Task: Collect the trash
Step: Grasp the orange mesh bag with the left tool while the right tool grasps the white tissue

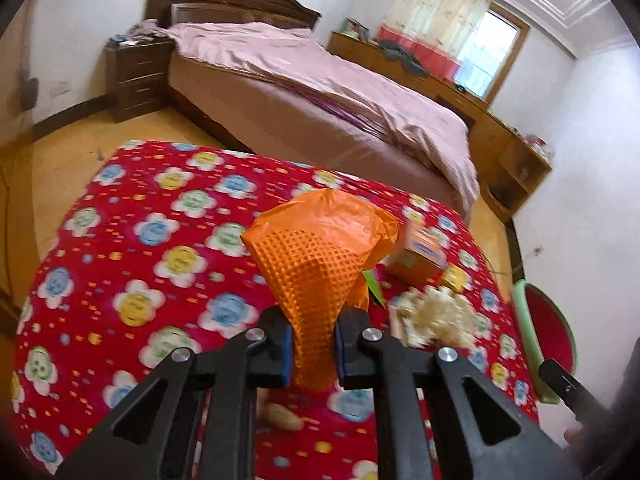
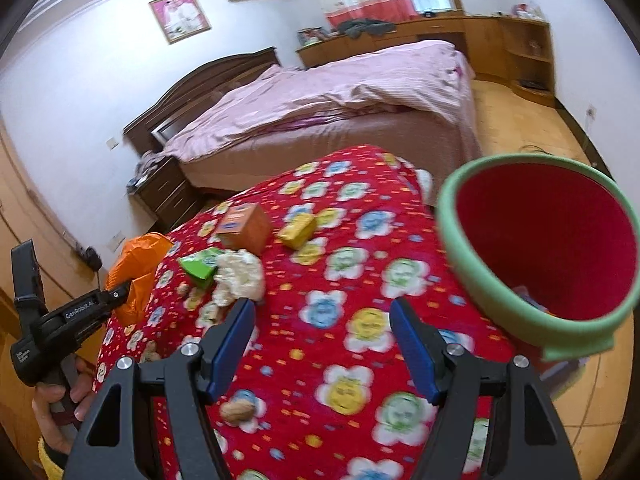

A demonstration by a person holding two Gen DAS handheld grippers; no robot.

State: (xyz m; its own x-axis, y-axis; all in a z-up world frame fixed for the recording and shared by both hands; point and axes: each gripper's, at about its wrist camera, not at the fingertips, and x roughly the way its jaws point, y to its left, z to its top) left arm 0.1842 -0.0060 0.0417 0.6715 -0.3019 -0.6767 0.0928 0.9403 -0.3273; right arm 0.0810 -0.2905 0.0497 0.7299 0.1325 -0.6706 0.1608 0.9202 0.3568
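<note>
Orange bag (image 1: 320,248) clamped in left hand-held gripper (image 1: 313,344) angled downward, right hand-held gripper (image 2: 322,344) apart, empty

At the bottom centre of the frame the left gripper (image 1: 313,346) is clamped on an orange bag (image 1: 320,248), which rises between its blue pads (image 1: 286,354). Under it lies a red flowered cloth (image 1: 132,248). Right of the bag sit an orange box (image 1: 416,254), a small yellow box (image 1: 454,278) and a blurred crumpled tissue (image 1: 436,316). A nut (image 1: 282,420) shows below the jaws. A green-rimmed red bin (image 1: 550,328) stands at the right edge. A bed (image 1: 320,92) fills the upper centre.
</note>
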